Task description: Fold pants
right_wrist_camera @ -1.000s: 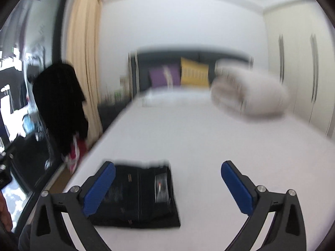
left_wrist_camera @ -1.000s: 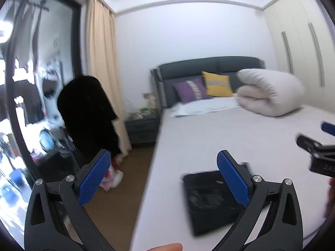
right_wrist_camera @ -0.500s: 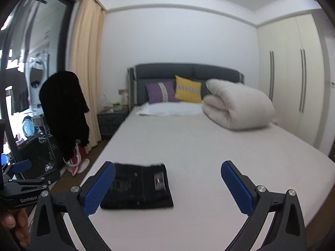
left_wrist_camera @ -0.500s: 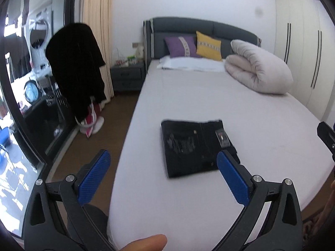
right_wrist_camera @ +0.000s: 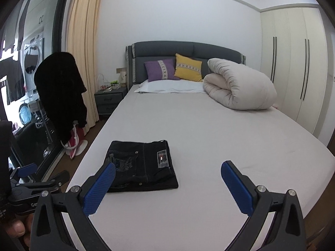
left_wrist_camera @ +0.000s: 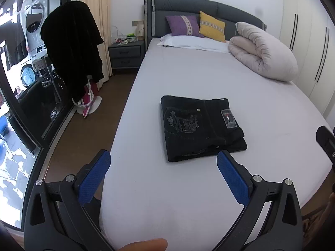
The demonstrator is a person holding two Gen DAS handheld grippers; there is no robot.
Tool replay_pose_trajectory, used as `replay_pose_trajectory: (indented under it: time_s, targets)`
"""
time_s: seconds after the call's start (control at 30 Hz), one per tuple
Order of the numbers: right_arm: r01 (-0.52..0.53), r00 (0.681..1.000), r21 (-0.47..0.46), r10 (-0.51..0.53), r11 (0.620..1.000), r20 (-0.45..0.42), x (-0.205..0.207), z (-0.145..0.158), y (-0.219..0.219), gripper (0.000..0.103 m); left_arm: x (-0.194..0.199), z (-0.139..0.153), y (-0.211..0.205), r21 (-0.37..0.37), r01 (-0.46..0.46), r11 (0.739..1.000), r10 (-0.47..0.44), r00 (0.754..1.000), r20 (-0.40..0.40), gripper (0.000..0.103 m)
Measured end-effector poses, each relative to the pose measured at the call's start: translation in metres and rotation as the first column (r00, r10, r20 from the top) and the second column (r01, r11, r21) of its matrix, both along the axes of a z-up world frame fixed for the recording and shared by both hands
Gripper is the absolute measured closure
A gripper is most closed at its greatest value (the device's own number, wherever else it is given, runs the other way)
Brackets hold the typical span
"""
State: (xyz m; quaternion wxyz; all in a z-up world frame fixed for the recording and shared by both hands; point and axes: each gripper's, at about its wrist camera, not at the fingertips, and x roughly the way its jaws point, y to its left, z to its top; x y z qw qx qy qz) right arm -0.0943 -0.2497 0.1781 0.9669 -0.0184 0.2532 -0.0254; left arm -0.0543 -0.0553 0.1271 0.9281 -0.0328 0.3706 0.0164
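Observation:
The black pants (left_wrist_camera: 199,125) lie folded into a compact rectangle on the grey bed sheet (left_wrist_camera: 209,79), near the bed's left edge. They also show in the right wrist view (right_wrist_camera: 140,165). My left gripper (left_wrist_camera: 163,173) is open and empty, held above the foot of the bed, short of the pants. My right gripper (right_wrist_camera: 167,182) is open and empty, also back from the pants. The left gripper's body shows at the left edge of the right wrist view (right_wrist_camera: 31,186).
A rolled white duvet (left_wrist_camera: 263,52) lies at the bed's far right. Purple (left_wrist_camera: 184,26) and yellow (left_wrist_camera: 212,29) pillows lean on the headboard. A nightstand (left_wrist_camera: 125,54) and a dark coat on a stand (left_wrist_camera: 73,48) are left of the bed. Wardrobes (right_wrist_camera: 293,79) line the right wall.
Both grippers have pulled back and risen away from the pants. The pants now sit farther off and lie still on the bed. Both stay open.

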Motion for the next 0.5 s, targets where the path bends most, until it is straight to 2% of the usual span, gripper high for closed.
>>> replay_pose_trajectory:
  time_s: [0.17,0.5]
  targets:
    - [-0.022,0.999,-0.005,0.022,1.0,-0.049,0.011,-0.015,0.005,0.0,0.018,-0.017,-0.001,0.005,0.002,1.0,-0.002,1.0,-0.031,0.0]
    - [-0.014,0.993,0.027,0.017,1.0,-0.117,0.024,-0.03,0.004,0.0,0.032,-0.032,-0.005,0.01,0.01,1.0,-0.009,0.998,-0.06,0.0]
